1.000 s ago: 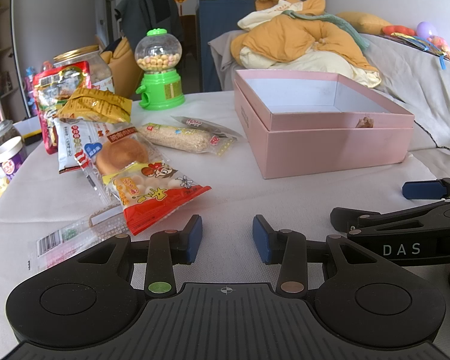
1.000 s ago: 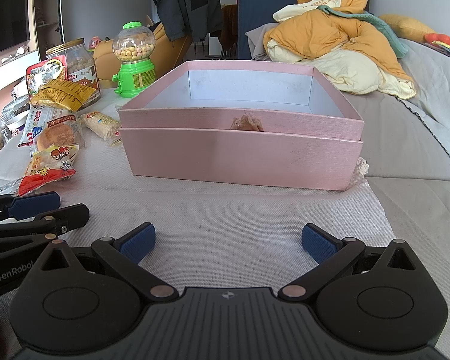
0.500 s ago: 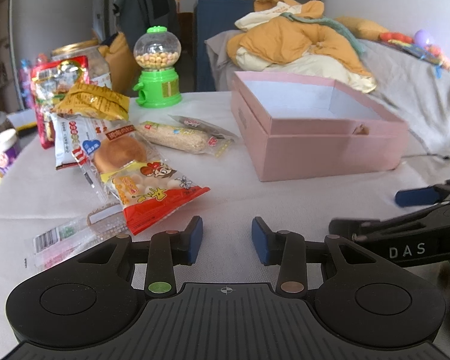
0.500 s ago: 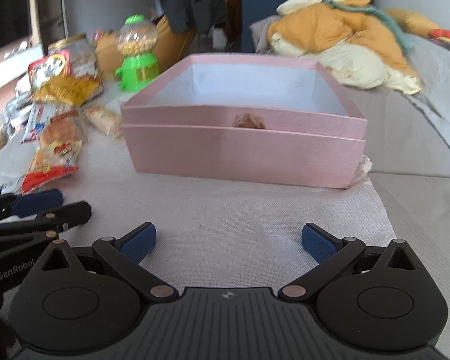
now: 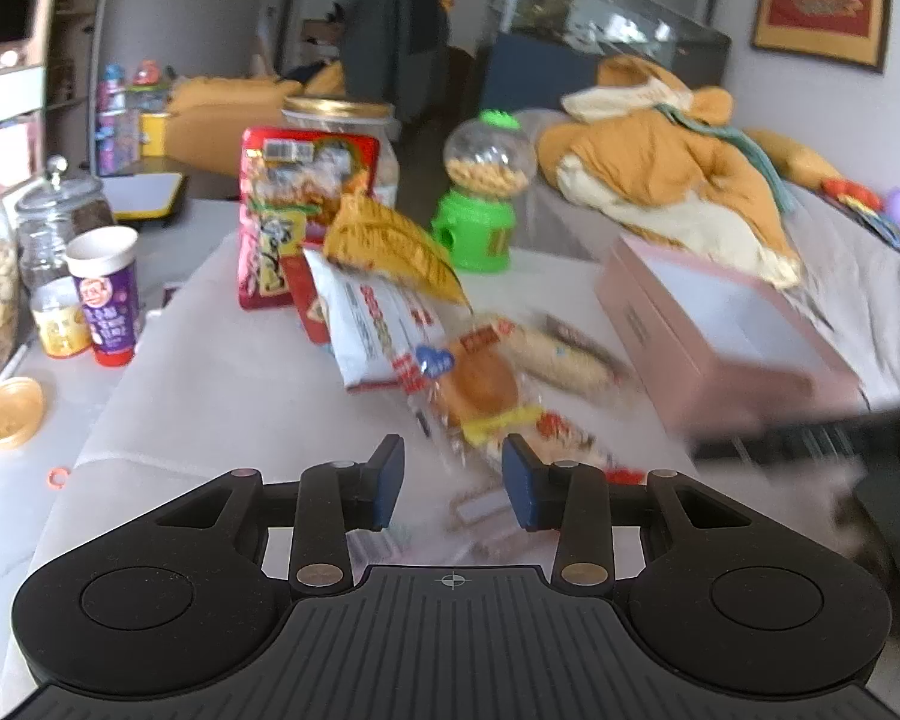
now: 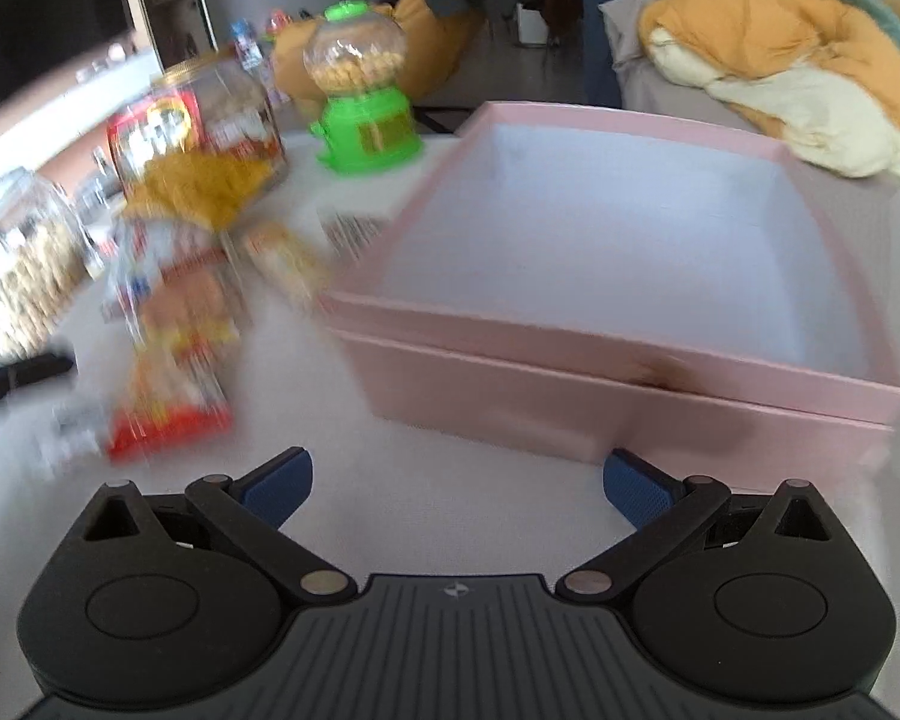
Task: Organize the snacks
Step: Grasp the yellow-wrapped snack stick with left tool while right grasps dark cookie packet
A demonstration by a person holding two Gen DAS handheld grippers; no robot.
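Table (image 5: 222, 372), white cloth cover, carries everything. Both views motion-blurred.

Pink box (image 6: 600, 276), open top, white inside, nothing visible in it; sits on the table's right side in the left wrist view, directly ahead of the right tool. A small brown mark on its near rim.

Snack packets strung in a loose line left of the box: red bag (image 5: 306, 210) standing at the far end, yellow bag (image 5: 390, 246) leaning against it, white packet (image 5: 372, 324), bun in clear wrap (image 5: 480, 390), red-and-yellow packet (image 6: 168, 408) nearest. A long pale packet (image 5: 558, 354) lies between the bun and the box.

Green candy dispenser (image 6: 363, 96) behind the packets, near the box's far left corner. Glass jars and a purple cup (image 5: 105, 294) off to the left edge.

Left tool (image 5: 453, 480): narrow gap, nothing between the pads; jaws have just been closing a little. It hangs over the near end of the packet line.

Right tool (image 6: 456, 486): wide apart, holding nothing, above bare cloth just before the box.
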